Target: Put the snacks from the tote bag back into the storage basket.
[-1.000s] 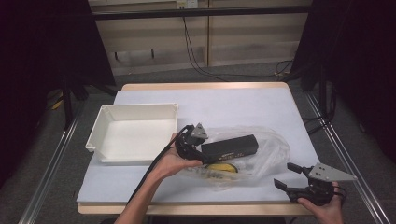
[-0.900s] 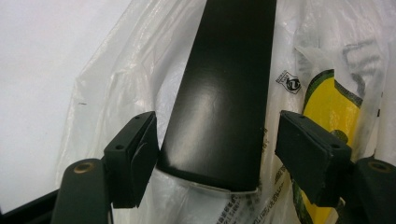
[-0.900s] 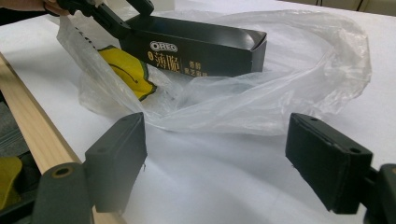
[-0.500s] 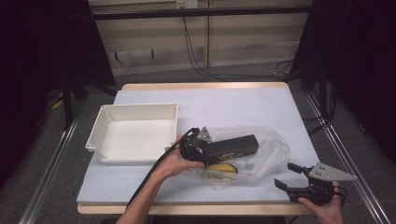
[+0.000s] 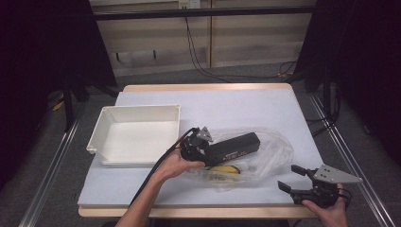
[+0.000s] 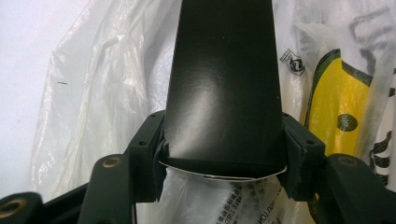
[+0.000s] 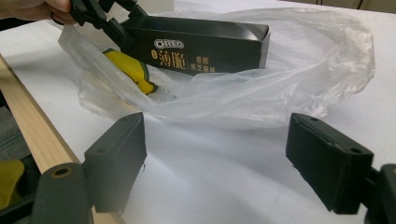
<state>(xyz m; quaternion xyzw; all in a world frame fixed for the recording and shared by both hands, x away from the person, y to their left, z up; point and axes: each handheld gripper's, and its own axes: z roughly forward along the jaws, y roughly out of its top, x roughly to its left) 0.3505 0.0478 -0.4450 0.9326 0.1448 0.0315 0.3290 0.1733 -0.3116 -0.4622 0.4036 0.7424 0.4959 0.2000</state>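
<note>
Now long black Oreo box (image 6: 224, 88), glossy, clamped at one end between left tool (image 6: 224, 154) pads.

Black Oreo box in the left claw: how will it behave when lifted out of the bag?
Oreo box looks like thin, probably light cardboard; the left claw could dent it. Its glossy skin may slip. The limp plastic bag will likely drag along.

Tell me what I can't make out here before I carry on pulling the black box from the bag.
- Black box: its far end is cut off by the top edge in the left gripper view.
- Yellow packet: mostly covered by the box and clear plastic bag in the high view; its label is unreadable.
- Left gripper: its fingertips are too small to judge there.
</note>
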